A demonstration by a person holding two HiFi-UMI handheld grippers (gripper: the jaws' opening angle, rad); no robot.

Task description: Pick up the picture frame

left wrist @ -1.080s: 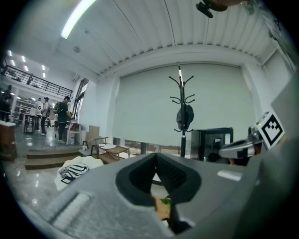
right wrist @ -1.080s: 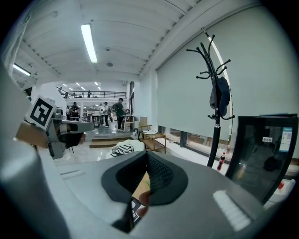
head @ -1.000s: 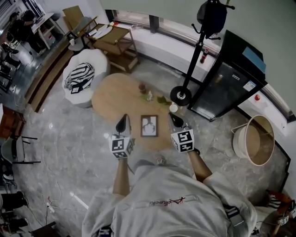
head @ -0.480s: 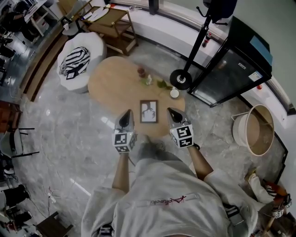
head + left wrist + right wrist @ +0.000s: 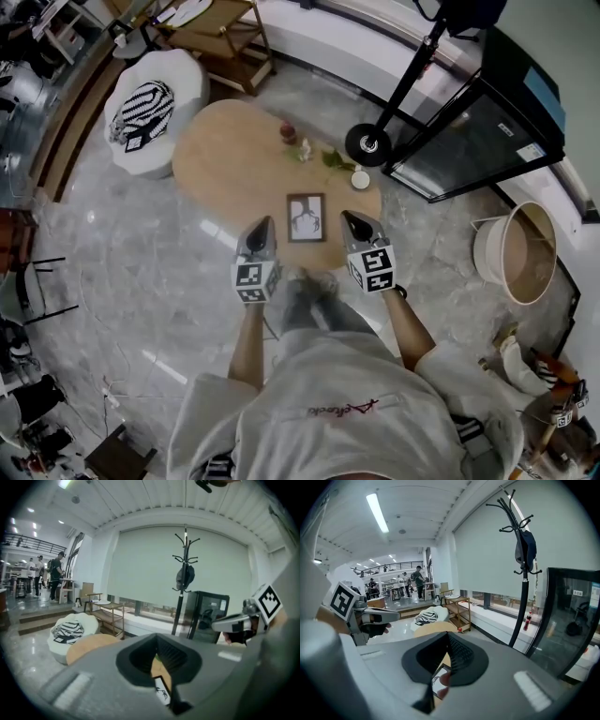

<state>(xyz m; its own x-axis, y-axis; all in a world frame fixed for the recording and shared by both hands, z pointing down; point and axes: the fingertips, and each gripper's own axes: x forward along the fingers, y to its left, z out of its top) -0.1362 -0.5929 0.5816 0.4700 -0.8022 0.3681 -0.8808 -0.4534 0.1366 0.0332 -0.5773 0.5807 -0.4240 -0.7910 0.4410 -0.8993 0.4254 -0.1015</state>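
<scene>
A dark-edged rectangular picture frame (image 5: pixel 306 217) lay flat on the oval wooden table (image 5: pixel 225 159), between the clenched, empty left gripper (image 5: pixel 262 224) and right gripper (image 5: pixel 347 217).

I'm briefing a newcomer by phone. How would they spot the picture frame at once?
Find the oval wooden table. The picture frame lies flat on it, close to the edge nearest the person. It is the only dark-rimmed rectangle there; the white cup beyond it is small and round.

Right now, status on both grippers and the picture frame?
Left gripper and right gripper shut, empty. Picture frame flat on table, untouched. Nothing blocking it.
</scene>
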